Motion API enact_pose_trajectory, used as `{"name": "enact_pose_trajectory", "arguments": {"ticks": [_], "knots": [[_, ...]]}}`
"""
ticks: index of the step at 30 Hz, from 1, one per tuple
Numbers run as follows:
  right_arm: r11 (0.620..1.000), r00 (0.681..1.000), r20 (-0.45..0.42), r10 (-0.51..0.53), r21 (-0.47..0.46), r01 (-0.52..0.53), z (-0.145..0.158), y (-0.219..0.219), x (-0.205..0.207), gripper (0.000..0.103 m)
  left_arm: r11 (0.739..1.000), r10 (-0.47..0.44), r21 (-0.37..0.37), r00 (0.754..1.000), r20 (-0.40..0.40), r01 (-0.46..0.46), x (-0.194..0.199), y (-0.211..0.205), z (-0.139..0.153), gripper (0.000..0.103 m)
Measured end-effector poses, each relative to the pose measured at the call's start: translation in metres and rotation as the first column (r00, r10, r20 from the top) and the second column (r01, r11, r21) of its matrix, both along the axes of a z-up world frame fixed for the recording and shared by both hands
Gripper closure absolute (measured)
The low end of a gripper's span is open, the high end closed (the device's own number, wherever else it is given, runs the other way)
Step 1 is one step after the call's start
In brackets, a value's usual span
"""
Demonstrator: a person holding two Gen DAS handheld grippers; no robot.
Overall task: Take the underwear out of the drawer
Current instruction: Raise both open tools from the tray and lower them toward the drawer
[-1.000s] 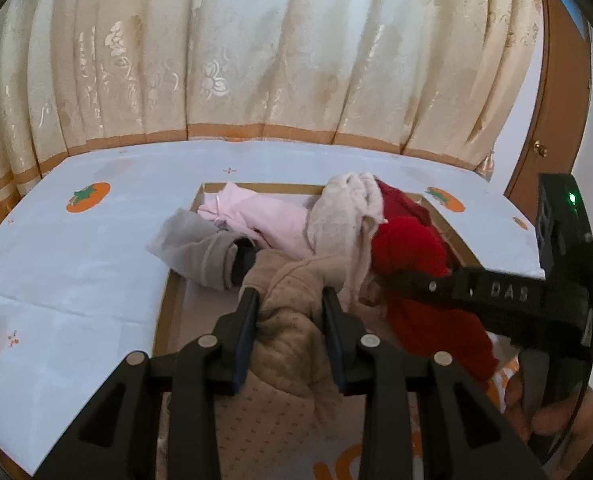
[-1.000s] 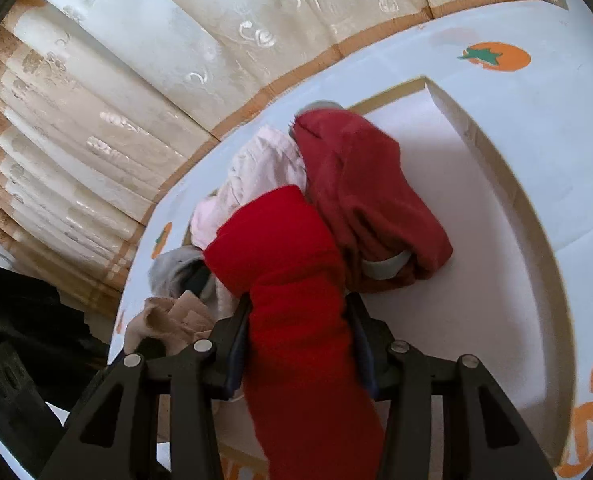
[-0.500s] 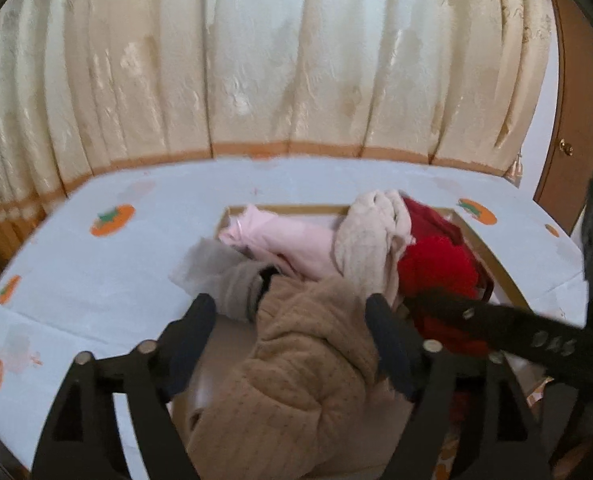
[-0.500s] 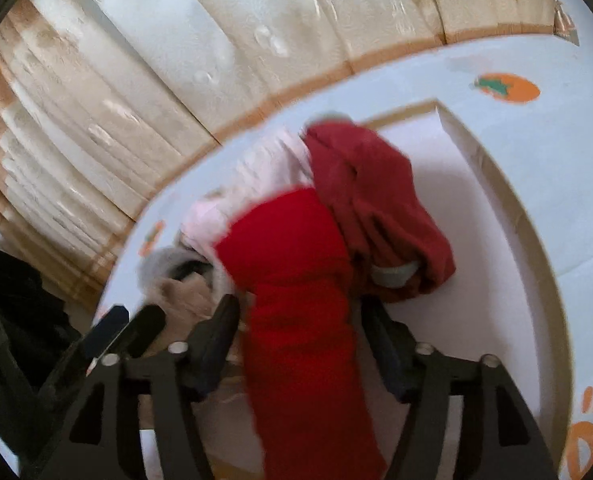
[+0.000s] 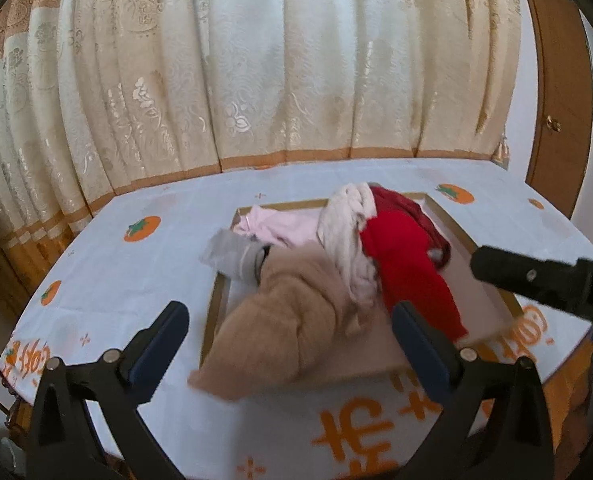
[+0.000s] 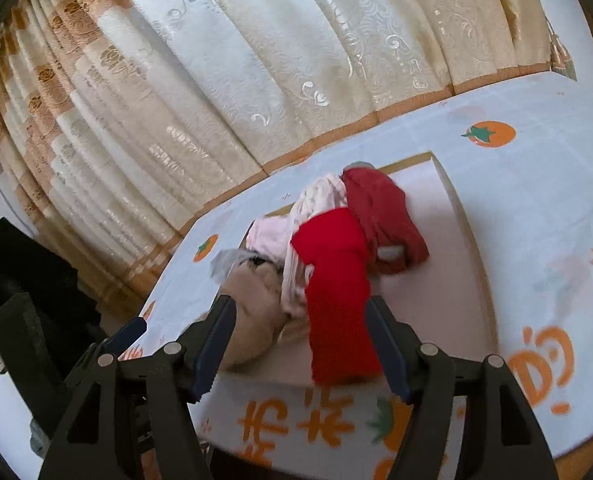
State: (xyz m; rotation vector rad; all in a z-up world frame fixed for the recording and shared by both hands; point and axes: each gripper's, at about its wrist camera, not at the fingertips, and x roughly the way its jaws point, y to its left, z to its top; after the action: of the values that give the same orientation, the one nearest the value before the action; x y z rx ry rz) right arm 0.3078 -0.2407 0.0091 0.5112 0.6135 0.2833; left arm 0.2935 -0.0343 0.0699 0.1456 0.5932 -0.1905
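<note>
left gripper (image 5: 288,344) jaws just opened, spread wide, nothing pinched; right gripper (image 6: 300,340) spread, loose. soft tan knitted garment (image 5: 280,332) and bright red fabric piece (image 6: 336,292) drape over shallow wooden drawer (image 5: 492,304) near rim; regrip deeper, lift clear.

The drawer (image 5: 448,216) of clothes is viewed obliquely downward, from nearby, by both wrist cameras; the curtain (image 6: 256,60) is shared behind it.

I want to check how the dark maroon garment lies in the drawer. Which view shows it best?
The right wrist view: the dark maroon garment lies crumpled in full sight on the drawer's pale floor. In the left wrist view only its edge shows, behind the bright red garment.
</note>
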Motion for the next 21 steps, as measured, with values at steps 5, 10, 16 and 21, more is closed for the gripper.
{"name": "enact_pose_trajectory", "arguments": {"ticks": [5,10,16,21], "knots": [[0.998,0.999,0.020,0.034,-0.046,-0.033,0.005,0.001,-0.034,0.034,0.999,-0.014,-0.037,1.000,-0.022,0.014,-0.025,0.007,-0.004,0.000],[0.996,0.998,0.017,0.052,-0.071,-0.051,0.003,0.004,-0.065,0.034,0.997,0.003,-0.073,0.998,-0.065,-0.007,-0.041,0.018,-0.012,0.000],[0.996,0.998,-0.002,0.058,-0.072,-0.058,-0.006,-0.004,-0.094,0.034,1.000,0.008,-0.002,0.998,-0.068,-0.009,-0.060,0.024,-0.023,0.000],[0.994,0.998,-0.033,0.051,-0.092,-0.054,-0.020,-0.012,-0.119,0.034,1.000,-0.003,0.017,0.996,-0.084,0.004,-0.077,0.036,-0.034,0.000]]}}
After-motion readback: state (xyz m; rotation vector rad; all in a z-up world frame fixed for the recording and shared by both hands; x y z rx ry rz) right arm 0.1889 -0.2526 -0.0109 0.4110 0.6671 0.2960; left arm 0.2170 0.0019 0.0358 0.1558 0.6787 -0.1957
